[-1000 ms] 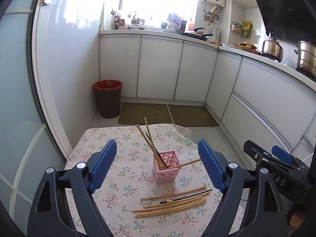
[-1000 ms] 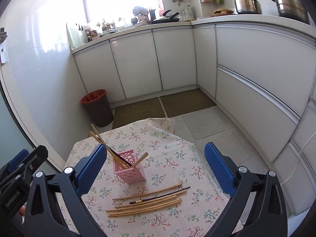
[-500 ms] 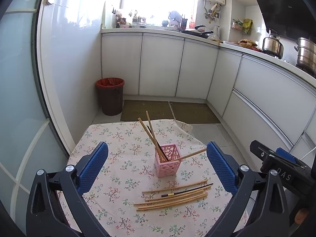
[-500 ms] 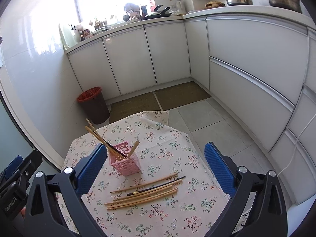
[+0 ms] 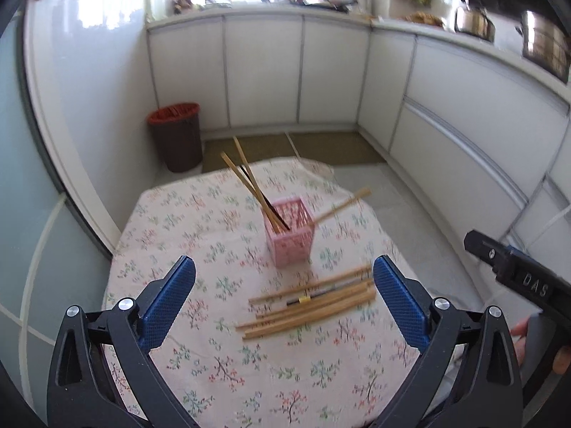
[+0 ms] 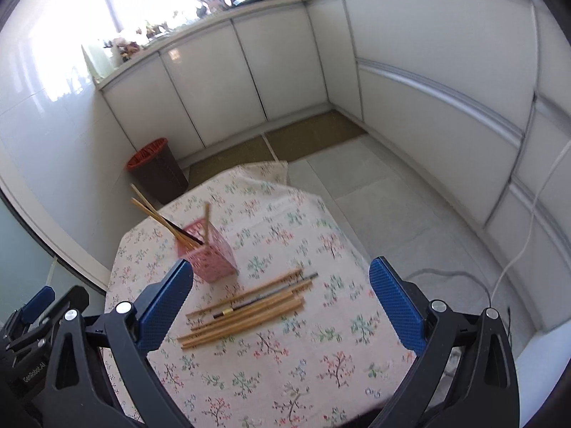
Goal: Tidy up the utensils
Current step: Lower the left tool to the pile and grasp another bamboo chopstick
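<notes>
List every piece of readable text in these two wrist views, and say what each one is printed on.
"DAS" is on the black body of the right gripper, seen in the left wrist view.
"GenRobot.AI" is on the black body of the left gripper, seen in the right wrist view.
Items on the kitchen counter are too small and blurred to read.

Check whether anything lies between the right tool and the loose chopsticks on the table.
Nothing visible does. The right tool hangs open above the loose chopsticks, with only bare tablecloth around them. The pink basket stands behind the pile.
</notes>
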Motion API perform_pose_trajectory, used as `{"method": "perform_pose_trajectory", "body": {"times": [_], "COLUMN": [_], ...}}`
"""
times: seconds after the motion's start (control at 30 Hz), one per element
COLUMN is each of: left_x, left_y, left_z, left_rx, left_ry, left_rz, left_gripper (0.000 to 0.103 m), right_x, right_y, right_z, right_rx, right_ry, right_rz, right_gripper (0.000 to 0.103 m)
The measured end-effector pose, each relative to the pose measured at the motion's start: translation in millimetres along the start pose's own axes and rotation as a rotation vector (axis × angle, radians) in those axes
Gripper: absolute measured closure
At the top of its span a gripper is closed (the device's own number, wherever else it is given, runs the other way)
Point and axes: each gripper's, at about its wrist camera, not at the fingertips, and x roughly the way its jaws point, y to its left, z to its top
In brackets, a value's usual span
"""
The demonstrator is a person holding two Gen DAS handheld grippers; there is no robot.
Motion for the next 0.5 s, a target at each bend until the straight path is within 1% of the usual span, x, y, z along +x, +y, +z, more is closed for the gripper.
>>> {"method": "perform_pose_trajectory", "body": {"times": [0.1,0.2,0.33,0.43,0.5], "left_x": [27.6,60.6,105.4,133.3,146.9], "left_y": [-11.4,-26.9,-51.8,-74.5,-88.9], "left_z": [-12.8,-27.8,-52.5,-68.5,-76.7], "left_rx": [0.061,0.123,0.208,0.320,0.397], "left_ry": [0.122,0.242,0.387,0.441,0.447], "left_rz": [-0.064,-0.110,-0.180,-0.226,-0.265], "left_gripper": [0.007,0.007,0.007,0.007,0.008], "right_x": [19.7,35.6,50.7,61.1,70.4], "right_y": [-28.5,-59.3,-97.7,-122.0,-135.0], "right_z": [-10.3,-17.0,-20.3,-23.4,-24.9], "right_rx": [0.071,0.153,0.247,0.296,0.319], "right_ry": [0.067,0.123,0.139,0.139,0.150], "right_rz": [-0.021,-0.030,-0.066,-0.094,-0.107], "right_gripper": [0.007,0.007,0.007,0.007,0.007]}}
